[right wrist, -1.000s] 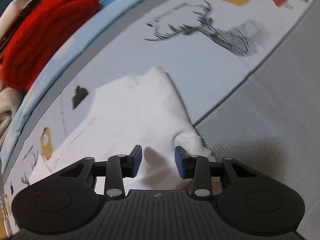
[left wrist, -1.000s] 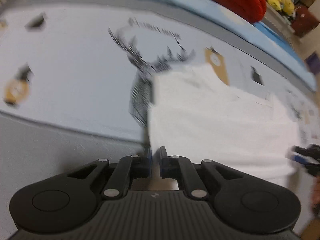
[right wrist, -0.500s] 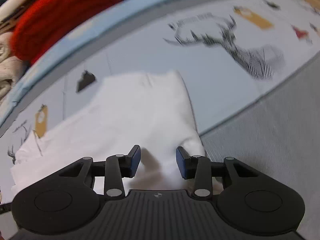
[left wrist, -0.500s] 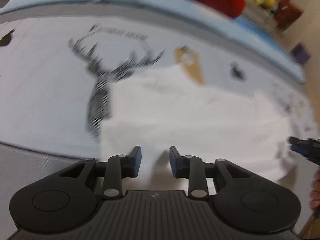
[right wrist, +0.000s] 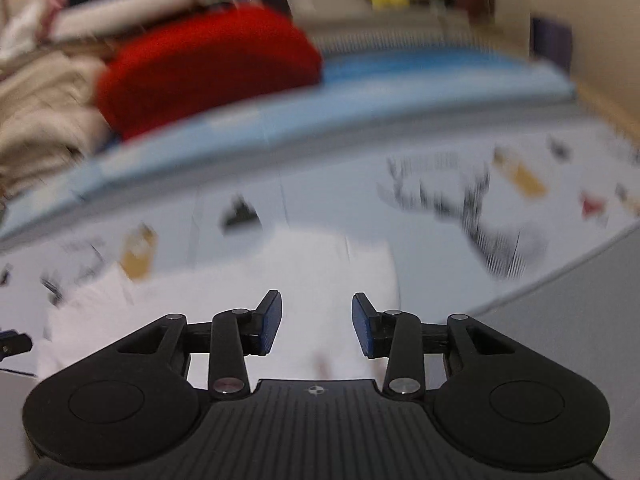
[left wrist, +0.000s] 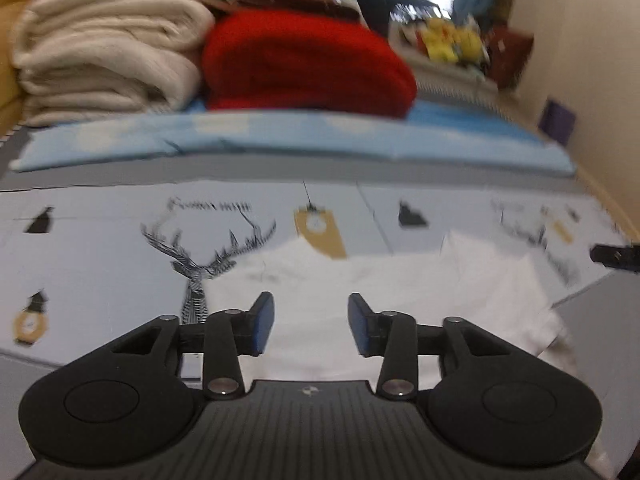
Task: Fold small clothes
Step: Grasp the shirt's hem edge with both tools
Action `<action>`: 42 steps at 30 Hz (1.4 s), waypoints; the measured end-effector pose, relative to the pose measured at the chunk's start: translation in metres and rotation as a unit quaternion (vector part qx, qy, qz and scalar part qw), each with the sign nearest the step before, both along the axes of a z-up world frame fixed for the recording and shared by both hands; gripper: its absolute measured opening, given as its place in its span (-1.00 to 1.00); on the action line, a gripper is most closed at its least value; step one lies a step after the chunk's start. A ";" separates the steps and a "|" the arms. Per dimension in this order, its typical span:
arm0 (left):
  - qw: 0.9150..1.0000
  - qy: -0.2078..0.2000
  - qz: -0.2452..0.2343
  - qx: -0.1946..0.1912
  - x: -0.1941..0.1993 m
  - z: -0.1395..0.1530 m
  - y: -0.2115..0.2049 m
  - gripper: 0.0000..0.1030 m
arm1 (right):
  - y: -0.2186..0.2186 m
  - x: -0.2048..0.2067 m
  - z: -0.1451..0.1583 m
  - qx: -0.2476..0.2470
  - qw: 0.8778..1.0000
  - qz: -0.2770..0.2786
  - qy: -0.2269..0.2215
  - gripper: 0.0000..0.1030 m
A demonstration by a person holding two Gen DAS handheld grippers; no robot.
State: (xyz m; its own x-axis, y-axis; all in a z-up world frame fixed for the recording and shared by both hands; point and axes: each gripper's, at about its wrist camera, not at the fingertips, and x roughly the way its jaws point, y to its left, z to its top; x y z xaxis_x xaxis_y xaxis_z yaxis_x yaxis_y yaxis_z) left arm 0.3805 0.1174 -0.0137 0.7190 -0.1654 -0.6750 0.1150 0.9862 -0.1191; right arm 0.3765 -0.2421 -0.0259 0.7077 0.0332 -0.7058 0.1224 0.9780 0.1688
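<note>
A white garment (left wrist: 400, 300) lies folded and flat on the pale sheet with the deer print (left wrist: 200, 272). My left gripper (left wrist: 311, 308) hovers above the garment's left part, its jaws opening and nothing between them. In the right wrist view the same white garment (right wrist: 240, 304) lies below my right gripper (right wrist: 316, 304), whose jaws are closing a little on empty air, blue pads apart. A tip of the right gripper (left wrist: 616, 256) shows at the right edge of the left wrist view, and a tip of the left gripper (right wrist: 12, 344) at the left edge of the right wrist view.
Behind the sheet runs a blue mat (left wrist: 280, 136). On it rest a red folded blanket (left wrist: 308, 68) and a stack of cream blankets (left wrist: 104, 52). Yellow toys (left wrist: 452, 40) sit far back. Grey cover (right wrist: 560, 320) lies at the front right. A cream wall (left wrist: 580, 60) closes the right side.
The left gripper, shut on the garment's edge a second ago, has let go and opened. Both grippers have risen and tipped up, bringing the blanket pile into view. The garment stays flat.
</note>
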 end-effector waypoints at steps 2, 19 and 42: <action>1.000 -0.010 0.010 -0.021 -0.026 0.020 0.002 0.06 | 0.001 -0.027 0.030 0.008 0.999 0.018 -0.034 -0.19; 0.985 0.147 0.037 -0.079 -0.230 -0.039 0.075 -0.71 | -0.071 -0.236 0.032 0.024 0.998 0.006 -0.050 -0.13; 0.958 0.286 0.021 -0.012 -0.231 -0.097 0.072 -0.90 | -0.081 -0.241 -0.097 0.054 0.971 -0.031 0.233 -0.03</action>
State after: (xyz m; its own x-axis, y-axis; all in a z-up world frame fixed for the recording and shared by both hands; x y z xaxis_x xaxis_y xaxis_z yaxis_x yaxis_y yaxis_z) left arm 0.1495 0.1890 -0.1105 0.2401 -0.1653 -0.9566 -0.0162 0.9846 -0.1742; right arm 0.1351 -0.3235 -0.1231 0.3158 0.0917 -0.9444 0.2685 0.9460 0.1817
